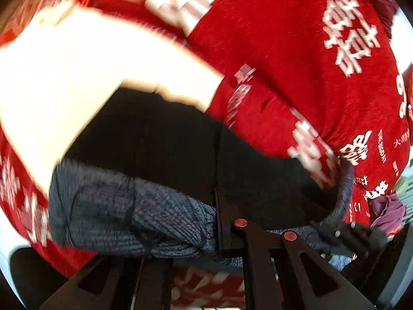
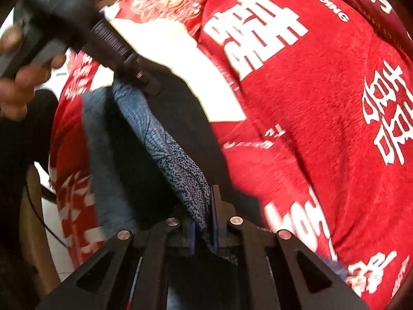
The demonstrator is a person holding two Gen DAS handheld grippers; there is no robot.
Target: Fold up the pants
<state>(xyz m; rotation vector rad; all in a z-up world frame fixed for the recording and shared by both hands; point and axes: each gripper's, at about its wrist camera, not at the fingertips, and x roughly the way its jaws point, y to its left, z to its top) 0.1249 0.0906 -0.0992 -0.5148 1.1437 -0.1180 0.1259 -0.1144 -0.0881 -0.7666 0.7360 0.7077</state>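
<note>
1. The jaws of the right gripper (image 2: 204, 230) are closed to a narrow slot and pinch an edge of the pants (image 2: 178, 165), whose blue-grey speckled cloth runs straight out from between them.
2. The jaws of the left gripper (image 1: 222, 222) also look closed on the pants (image 1: 144, 206): the ribbed grey band bunches against the one finger that shows, though the other finger is hidden by cloth, so this grip is a judgement.
3. Seen from the right wrist, the left gripper (image 2: 152, 86) bites the same edge farther along, with the person's hand (image 2: 18, 77) on its handle.
4. The pants hang between the two grips, lifted above the red blanket (image 2: 309, 103) with white characters; the dark inner side sags open in the left wrist view.
5. Progress, as I judge it: early to middle. The garment is held by one edge and carried, with no finished flat fold visible; motion blur hides detail.
6. Left to do: lay the pants on the red blanket, bring the halves together, smooth, then release.
7. A white cloth (image 1: 77, 64) lies on the blanket beyond the pants.
</note>
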